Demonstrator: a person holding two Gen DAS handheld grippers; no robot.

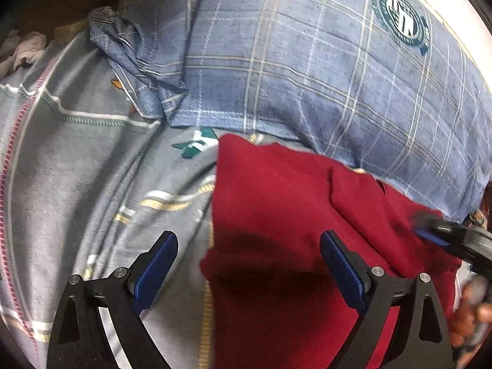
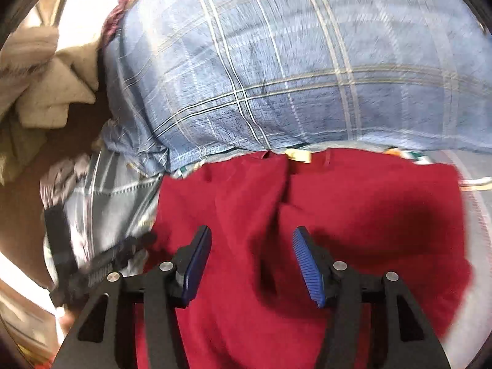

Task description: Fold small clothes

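Observation:
A dark red garment (image 1: 276,190) lies flat on a grey patterned bedsheet (image 1: 77,169), just below a blue plaid pillow (image 1: 307,61). My left gripper (image 1: 248,236) hovers open over the garment's left edge, with nothing between its blue pads. In the right wrist view the red garment (image 2: 353,190) shows a pale neck label (image 2: 297,155) at its far edge and a crease down its middle. My right gripper (image 2: 252,231) stands open above that crease, and its pads press on nothing. The right gripper (image 1: 446,233) also shows blurred at the garment's right edge.
The plaid pillow (image 2: 276,77) closes off the far side. Crumpled pale clothes (image 1: 24,49) lie at the far left of the bed. Beige cloth (image 2: 46,92) and a grey crumpled piece (image 2: 64,172) sit to the left. A hand (image 1: 470,316) shows at the lower right.

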